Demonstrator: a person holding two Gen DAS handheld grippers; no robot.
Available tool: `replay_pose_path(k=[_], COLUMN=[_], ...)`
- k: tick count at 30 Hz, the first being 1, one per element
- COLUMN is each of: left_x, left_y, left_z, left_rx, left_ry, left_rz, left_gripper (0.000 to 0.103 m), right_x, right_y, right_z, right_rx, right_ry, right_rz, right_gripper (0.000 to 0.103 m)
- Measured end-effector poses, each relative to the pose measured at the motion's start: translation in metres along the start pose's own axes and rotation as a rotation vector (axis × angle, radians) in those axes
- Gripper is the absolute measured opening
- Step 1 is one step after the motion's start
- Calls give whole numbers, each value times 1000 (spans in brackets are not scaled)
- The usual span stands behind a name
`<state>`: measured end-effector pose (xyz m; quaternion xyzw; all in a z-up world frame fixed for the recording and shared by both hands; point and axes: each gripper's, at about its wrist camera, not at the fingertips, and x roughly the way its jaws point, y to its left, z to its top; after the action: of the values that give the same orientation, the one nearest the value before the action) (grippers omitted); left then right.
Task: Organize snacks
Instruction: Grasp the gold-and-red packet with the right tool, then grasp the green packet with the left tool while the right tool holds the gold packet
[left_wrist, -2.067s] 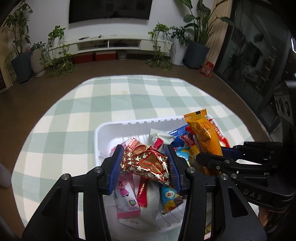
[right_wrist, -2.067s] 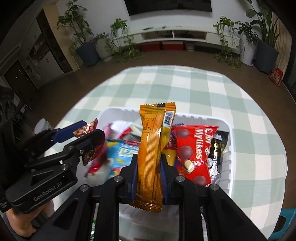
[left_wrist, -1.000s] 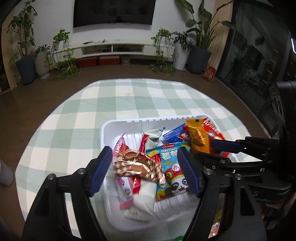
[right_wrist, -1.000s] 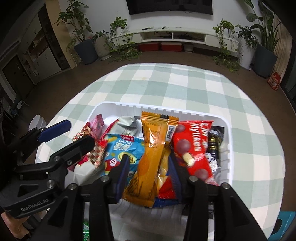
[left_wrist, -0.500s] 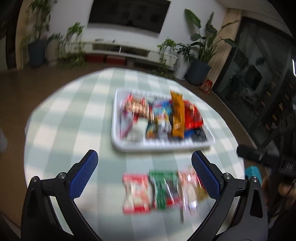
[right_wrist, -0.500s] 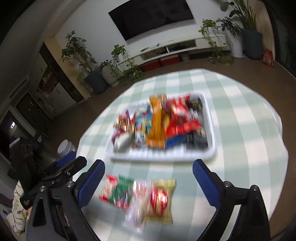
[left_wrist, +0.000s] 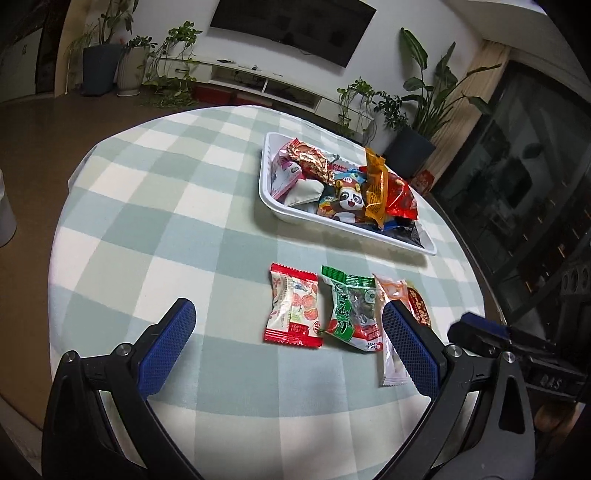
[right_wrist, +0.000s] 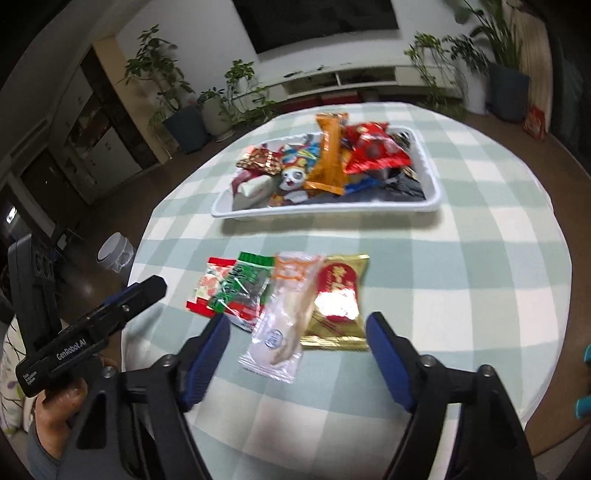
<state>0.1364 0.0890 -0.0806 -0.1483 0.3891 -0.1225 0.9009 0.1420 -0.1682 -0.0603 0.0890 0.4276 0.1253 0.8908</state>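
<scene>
A white tray (left_wrist: 266, 177) full of several snack packets sits at the far side of the round table, and shows again as the tray (right_wrist: 332, 212) in the right wrist view. Nearer me, a row of loose packets lies on the cloth: a red-and-white packet (left_wrist: 293, 306), a green packet (left_wrist: 351, 310), a clear packet (right_wrist: 284, 325) and a gold-and-red packet (right_wrist: 338, 295). My left gripper (left_wrist: 288, 310) hangs open over the red-and-white and green ones, touching nothing. My right gripper (right_wrist: 297, 321) is open with its jaws closing, the clear and gold packets lying ahead in the gap, unpressed.
The green-and-white checked cloth (left_wrist: 166, 206) covers the table, whose edge curves close at the left and front. A white bin (right_wrist: 116, 253) stands on the floor to the left. A hand (right_wrist: 62, 406) holds the left gripper. Potted plants and a TV cabinet line the far wall.
Both grippers let go of their packets, the starred foil one and the orange bar, into the tray. They then drew back to the row of loose packets with wide jaws.
</scene>
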Motion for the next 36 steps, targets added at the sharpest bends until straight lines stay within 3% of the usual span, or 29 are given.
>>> replay_pose_path(k=[5,21,24,26,28,29,33,36], left_x=[-3,13,17,20,23,24,27,37], left_y=[-1,-14,-19,-23,-29,-31,-50,-63], left_z=[5,1,-1,-3,-5,-5,-5,-4], left_rx=[13,74,115,152,192,209,293,320], left_ry=[-11,43,65,83,95,97,111,151], left_rz=[-12,-5,28,66,94,99,112,145], left_gripper=[102,102,102,101,101,98,67,64], right_x=[14,69,69,65,59,57,47,38], right_y=[-6,-18,-18,-21,-30,-33,-48,-59], right_z=[11,15,12,10,8,7,3,4], right_rx=[20,-52,-88,-86,-45,-30,29,76], right_ry=[19,138,125,115,100,93,53,17], right_rz=[-75,-207,-233,-240,-220,-215,-190,-167], right_gripper=[60,56,46,35,34,34,34,34])
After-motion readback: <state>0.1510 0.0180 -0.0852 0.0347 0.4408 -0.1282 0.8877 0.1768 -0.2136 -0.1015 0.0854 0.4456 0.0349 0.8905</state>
